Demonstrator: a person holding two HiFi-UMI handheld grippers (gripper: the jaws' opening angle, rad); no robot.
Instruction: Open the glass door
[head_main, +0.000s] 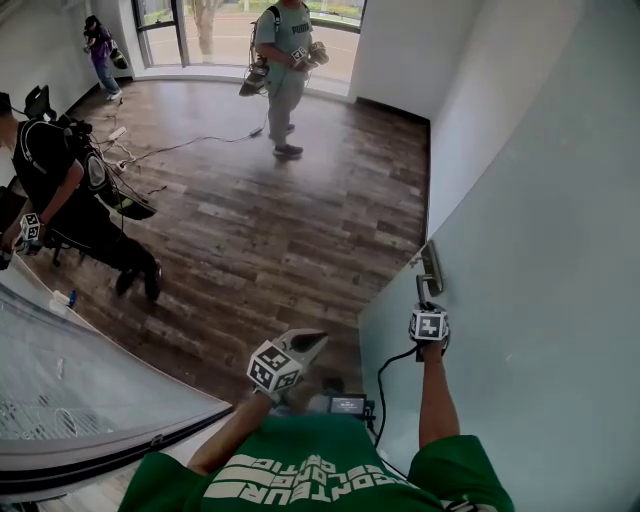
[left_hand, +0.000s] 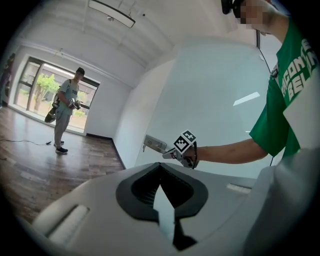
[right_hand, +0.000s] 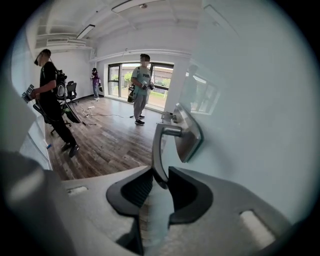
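Observation:
The frosted glass door (head_main: 540, 250) fills the right side of the head view. Its metal lever handle (head_main: 431, 270) sits on a plate near the door's edge. My right gripper (head_main: 425, 300) reaches up to it at arm's length. In the right gripper view the lever (right_hand: 158, 155) hangs down from the plate (right_hand: 187, 132) and runs between the jaws of the right gripper (right_hand: 160, 177), which are shut on it. My left gripper (head_main: 312, 340) hovers near my chest, left of the door, shut and holding nothing. From the left gripper (left_hand: 160, 166) I see the handle (left_hand: 154, 144) and the right gripper (left_hand: 170, 154) ahead.
Wood floor stretches left of the door. One person (head_main: 285, 70) stands by the far windows. Another, in black (head_main: 70, 200), bends over at the left. A third (head_main: 100, 50) is at the back corner. A cable (head_main: 190, 143) lies on the floor. A curved glass panel (head_main: 90, 380) is at lower left.

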